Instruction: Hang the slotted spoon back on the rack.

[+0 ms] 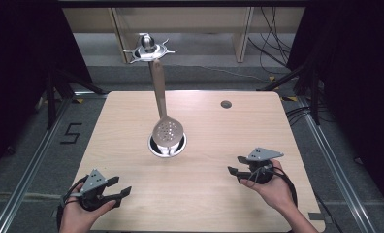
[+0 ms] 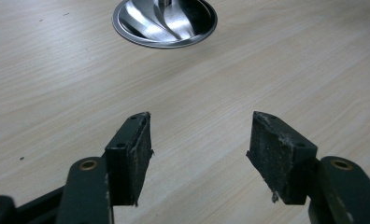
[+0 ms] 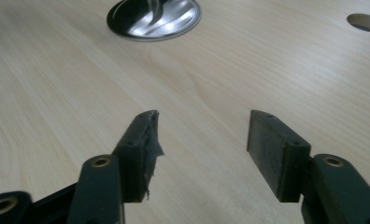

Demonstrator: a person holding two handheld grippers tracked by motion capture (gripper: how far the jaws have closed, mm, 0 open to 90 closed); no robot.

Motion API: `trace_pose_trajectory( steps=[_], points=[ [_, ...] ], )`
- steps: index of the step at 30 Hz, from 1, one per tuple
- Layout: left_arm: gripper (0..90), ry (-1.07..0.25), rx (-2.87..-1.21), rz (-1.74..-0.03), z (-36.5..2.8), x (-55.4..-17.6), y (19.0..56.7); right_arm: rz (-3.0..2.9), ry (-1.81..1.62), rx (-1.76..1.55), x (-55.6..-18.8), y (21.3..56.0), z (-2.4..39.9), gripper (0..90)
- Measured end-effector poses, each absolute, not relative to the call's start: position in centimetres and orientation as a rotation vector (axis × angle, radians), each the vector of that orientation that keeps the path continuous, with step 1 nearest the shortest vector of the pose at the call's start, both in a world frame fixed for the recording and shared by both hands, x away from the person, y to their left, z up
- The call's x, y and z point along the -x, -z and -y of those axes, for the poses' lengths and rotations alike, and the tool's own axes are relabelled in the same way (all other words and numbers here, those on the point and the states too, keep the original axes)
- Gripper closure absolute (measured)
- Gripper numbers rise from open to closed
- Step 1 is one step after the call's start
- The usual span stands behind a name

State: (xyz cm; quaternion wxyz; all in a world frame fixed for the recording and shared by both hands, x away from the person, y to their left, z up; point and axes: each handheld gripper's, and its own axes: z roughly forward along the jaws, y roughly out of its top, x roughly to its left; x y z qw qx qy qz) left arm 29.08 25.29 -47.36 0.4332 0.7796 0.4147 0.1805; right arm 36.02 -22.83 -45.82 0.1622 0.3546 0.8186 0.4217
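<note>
a: what is standing at the middle of the wooden table (image 1: 132,121)?

b: a round steel holder (image 1: 167,145) is sitting there, and a slotted spoon (image 1: 167,130) is standing in it, its perforated bowl resting at the holder's rim and its long handle rising away from the person toward a shiny fitting (image 1: 149,47) beyond the table's far edge.

a: and the two grippers?

b: the left gripper (image 1: 118,187) is hovering well apart from the holder, on the person's side and to its left, jaws spread wide with nothing between them. in the left gripper view (image 2: 199,154) bare wood is showing between the worn pads, and the holder (image 2: 164,21) is lying straight ahead.

a: the right one?

b: the right gripper (image 1: 236,165) is sitting well apart from the holder too, on its right and nearer the person, jaws likewise released and gripping nothing. in the right gripper view (image 3: 202,154) the holder (image 3: 153,17) is lying ahead and slightly left, and a round cable hole (image 3: 364,21) is showing off to the holder's right.
</note>
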Motion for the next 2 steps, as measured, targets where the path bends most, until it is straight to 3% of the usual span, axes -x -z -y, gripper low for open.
trace_pose_trajectory(
  steps=[2],
  points=[
    [37.0, -0.445, -1.951, -1.039, -25.39, -29.12, 47.33, -2.336, -1.212, -1.009, -36.03, 45.84, 22.83, 49.4]
  ],
)
